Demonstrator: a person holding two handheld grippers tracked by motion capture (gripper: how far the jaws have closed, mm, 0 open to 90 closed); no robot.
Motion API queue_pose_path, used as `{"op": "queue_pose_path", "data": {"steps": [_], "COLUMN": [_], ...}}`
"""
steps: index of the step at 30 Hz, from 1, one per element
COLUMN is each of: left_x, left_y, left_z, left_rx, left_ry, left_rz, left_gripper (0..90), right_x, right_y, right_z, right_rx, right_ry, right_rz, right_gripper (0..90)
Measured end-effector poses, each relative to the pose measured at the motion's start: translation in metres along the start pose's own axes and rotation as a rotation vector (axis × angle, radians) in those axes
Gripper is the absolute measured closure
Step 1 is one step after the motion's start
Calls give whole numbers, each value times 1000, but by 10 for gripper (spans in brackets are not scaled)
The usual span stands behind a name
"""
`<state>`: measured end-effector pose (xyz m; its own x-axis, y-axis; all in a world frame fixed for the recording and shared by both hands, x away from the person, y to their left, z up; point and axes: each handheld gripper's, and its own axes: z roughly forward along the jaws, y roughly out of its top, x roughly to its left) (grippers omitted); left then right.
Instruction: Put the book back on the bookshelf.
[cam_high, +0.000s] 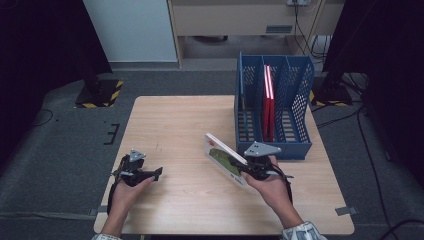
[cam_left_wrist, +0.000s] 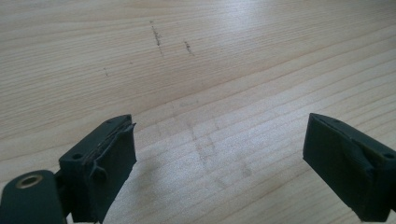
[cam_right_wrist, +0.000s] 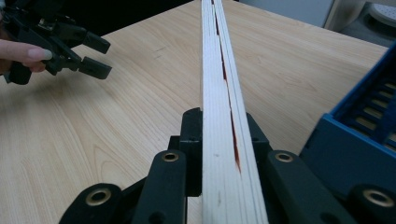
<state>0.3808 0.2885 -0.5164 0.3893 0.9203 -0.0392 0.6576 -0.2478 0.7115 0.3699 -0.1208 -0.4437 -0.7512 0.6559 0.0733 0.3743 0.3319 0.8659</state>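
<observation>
My right gripper (cam_high: 243, 167) is shut on a thin book (cam_high: 222, 159) with a white cover and a green picture, held tilted above the table just left of the blue rack. In the right gripper view the book's pale page edge (cam_right_wrist: 219, 84) runs straight away from me between the two black jaws of the right gripper (cam_right_wrist: 224, 135). My left gripper (cam_high: 157, 172) rests low at the table's front left, jaws wide apart. In the left gripper view, bare wood lies between the jaws of the left gripper (cam_left_wrist: 219, 140). Farther off, the left gripper (cam_right_wrist: 100, 58) stands open.
A blue slotted file rack (cam_high: 272, 145) stands at the table's right side, with a red book (cam_high: 269, 100) upright in a middle slot. The rack's near corner (cam_right_wrist: 355, 144) is close to my right gripper. The wooden table (cam_high: 175, 120) has open room at the left and centre.
</observation>
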Motion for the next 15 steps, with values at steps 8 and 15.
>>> {"op": "queue_pose_path", "data": {"steps": [8, 15], "left_x": [0, 0], "left_y": [-1, -1], "left_z": [0, 1], "left_rx": [4, 7], "left_ry": [1, 3], "left_rz": [-4, -1], "left_gripper": [84, 83], "right_x": [-7, -6], "right_y": [-7, -8], "right_z": [-11, -25], "right_rx": [-13, -25], "right_ry": [-18, -29], "right_rz": [18, 19], "right_gripper": [763, 762]}}
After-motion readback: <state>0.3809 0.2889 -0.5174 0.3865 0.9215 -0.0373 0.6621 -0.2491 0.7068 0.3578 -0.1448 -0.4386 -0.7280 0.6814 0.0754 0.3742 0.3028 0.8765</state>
